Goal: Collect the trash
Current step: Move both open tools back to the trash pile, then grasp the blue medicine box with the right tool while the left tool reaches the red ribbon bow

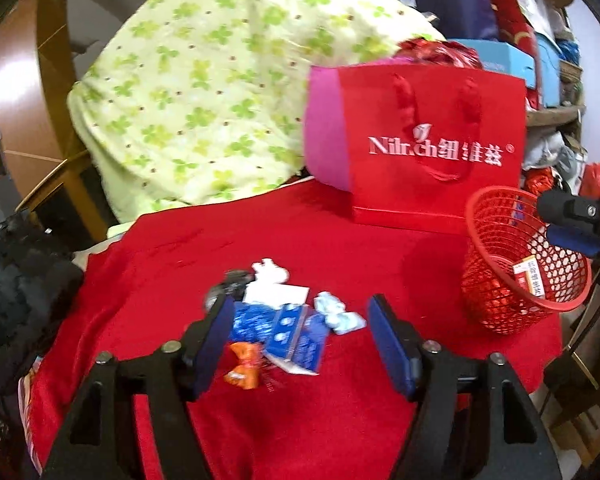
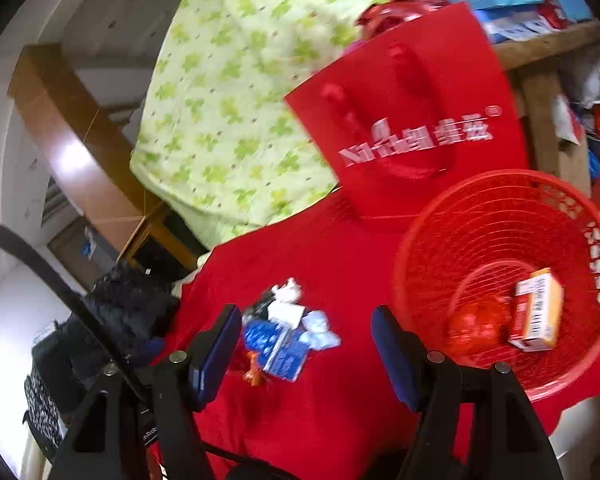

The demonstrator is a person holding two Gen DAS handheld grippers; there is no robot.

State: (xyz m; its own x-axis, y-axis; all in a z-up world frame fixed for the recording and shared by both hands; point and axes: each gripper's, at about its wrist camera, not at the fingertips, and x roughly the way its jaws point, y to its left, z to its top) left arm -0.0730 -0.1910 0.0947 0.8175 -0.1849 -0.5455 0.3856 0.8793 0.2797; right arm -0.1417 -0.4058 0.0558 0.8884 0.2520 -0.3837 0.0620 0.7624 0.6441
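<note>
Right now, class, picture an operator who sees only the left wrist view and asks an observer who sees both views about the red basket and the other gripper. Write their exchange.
Operator: Through the mesh I make out one box. Is anything else in there?
Observer: Yes. The right wrist view looks down into the red basket, and a crumpled red wrapper lies beside the orange and white box.
Operator: Is the right gripper carrying anything?
Observer: No. The right gripper is open and empty, and the trash pile on the red cloth shows between its fingers.
</note>
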